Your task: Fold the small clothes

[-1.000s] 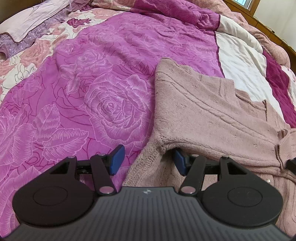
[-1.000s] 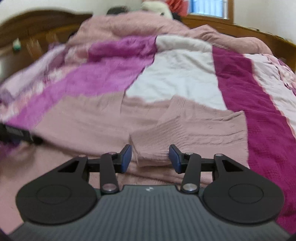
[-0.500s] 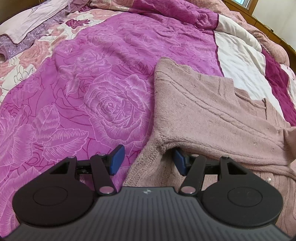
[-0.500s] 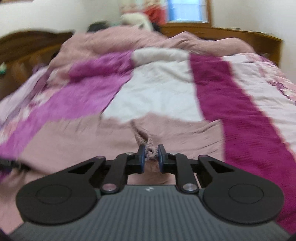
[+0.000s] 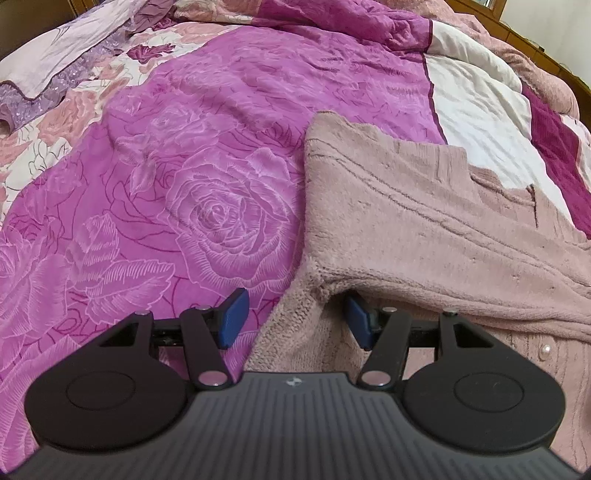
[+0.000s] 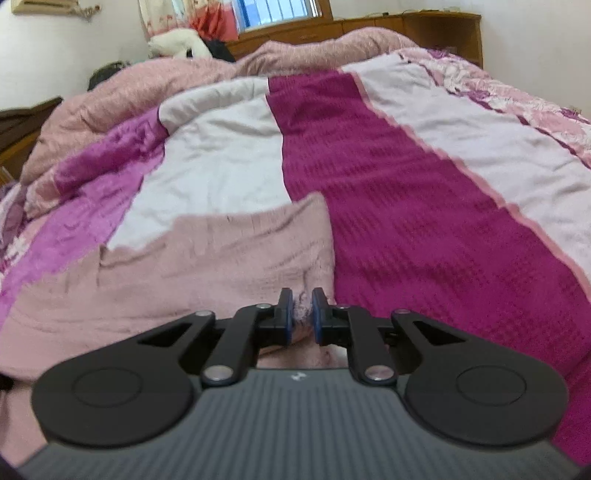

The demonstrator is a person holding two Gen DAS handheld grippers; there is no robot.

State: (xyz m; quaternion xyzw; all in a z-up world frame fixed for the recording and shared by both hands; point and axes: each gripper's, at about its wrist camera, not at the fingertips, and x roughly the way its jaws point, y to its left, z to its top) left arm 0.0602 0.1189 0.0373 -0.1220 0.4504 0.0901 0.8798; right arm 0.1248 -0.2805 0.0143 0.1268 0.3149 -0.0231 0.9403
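Note:
A dusty pink knitted sweater [image 5: 406, 221] lies on the bed, with a part folded over its body. My left gripper [image 5: 293, 319] is open, its blue pads either side of the sweater's left edge, the right pad tucked under the folded layer. In the right wrist view the sweater [image 6: 207, 266] spreads ahead and to the left. My right gripper [image 6: 302, 313] is shut on a bunched bit of the sweater's knit at its right side.
The bed carries a magenta rose-print cover [image 5: 184, 184] on the left, a white panel [image 6: 221, 166] and a dark magenta stripe [image 6: 388, 221]. A pink quilt [image 6: 258, 70] is heaped at the far end before a wooden headboard [image 6: 424, 26].
My right gripper went from open around the sweater's sleeve to shut on the knit and swung right with it. The folded part now lies further across. My left gripper stayed put.

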